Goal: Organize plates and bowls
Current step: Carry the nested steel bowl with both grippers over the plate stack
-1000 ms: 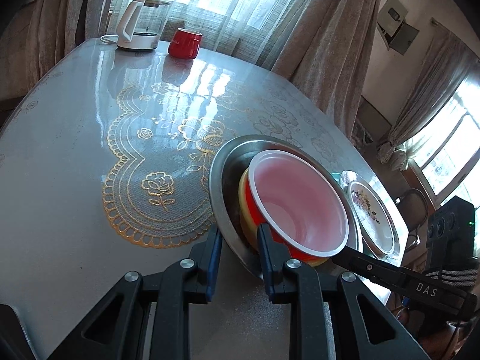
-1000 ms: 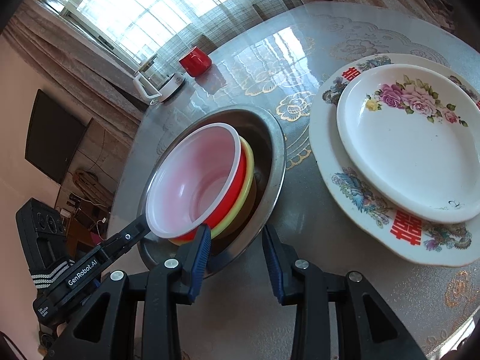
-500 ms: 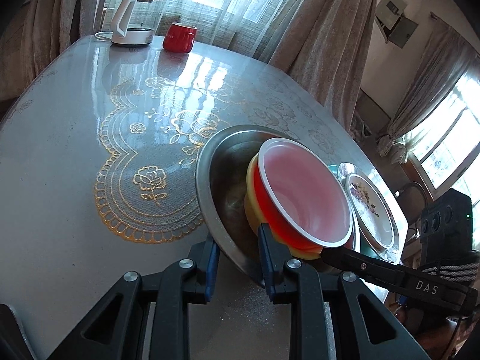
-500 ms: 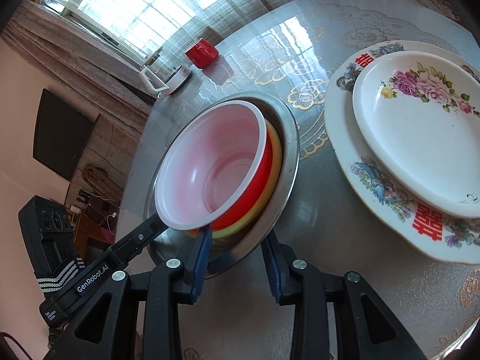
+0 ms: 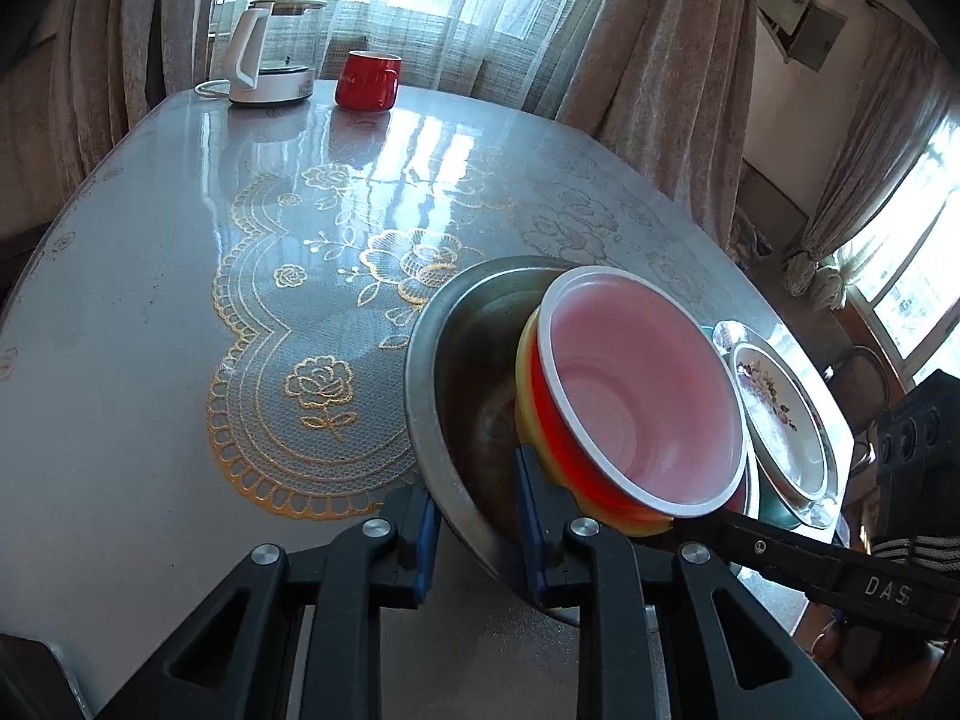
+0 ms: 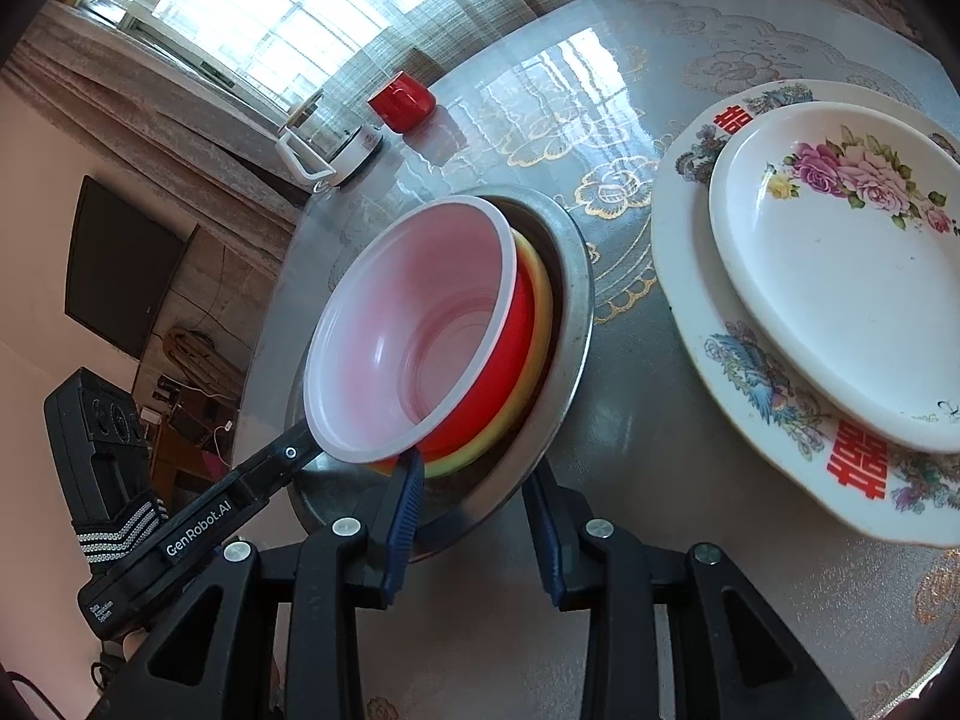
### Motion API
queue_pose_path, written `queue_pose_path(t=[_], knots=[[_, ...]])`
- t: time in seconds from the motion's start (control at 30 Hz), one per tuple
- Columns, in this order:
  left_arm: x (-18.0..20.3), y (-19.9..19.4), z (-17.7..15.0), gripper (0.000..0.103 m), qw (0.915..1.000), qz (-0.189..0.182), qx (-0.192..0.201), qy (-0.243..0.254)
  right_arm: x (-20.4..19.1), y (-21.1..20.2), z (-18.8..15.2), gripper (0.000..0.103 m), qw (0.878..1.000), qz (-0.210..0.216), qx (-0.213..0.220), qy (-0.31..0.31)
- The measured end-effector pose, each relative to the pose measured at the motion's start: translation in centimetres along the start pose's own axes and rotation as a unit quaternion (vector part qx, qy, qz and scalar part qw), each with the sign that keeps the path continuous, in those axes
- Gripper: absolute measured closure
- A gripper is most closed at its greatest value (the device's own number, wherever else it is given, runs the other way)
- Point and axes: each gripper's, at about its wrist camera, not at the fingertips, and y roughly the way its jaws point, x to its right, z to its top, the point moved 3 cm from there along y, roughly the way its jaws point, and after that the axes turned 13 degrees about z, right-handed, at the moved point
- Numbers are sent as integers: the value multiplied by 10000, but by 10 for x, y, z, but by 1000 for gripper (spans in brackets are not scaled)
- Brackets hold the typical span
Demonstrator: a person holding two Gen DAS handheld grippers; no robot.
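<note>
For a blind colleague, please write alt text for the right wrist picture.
Right gripper clamps the near rim of a tilted steel bowl holding nested yellow, red and white bowls; the left gripper grips its other side. Two stacked floral plates sit right.

Left gripper (image 5: 474,531), right gripper (image 6: 474,525) — black angular finger frames, blue pads, silver screws; white "GenRobot.AI" and "DAS" lettering; black-and-white striped strap (image 6: 117,534) on housing.
</note>
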Motion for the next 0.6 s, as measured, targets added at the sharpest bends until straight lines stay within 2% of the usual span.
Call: queue_pose_path(t=[0.23,0.33,0.6], knots=[[-4,1,0,80,9997,-250,-44,-19,2,2,1,71,9998,-203,-1,-67],[-3,-3,-3,80,9997,-256,28,11,-2,-1,0,74,9989,-363,53,-284],[6,-16,-9,80,9989,-118,326,323,1,-8,-5,81,9991,-307,143,-261]])
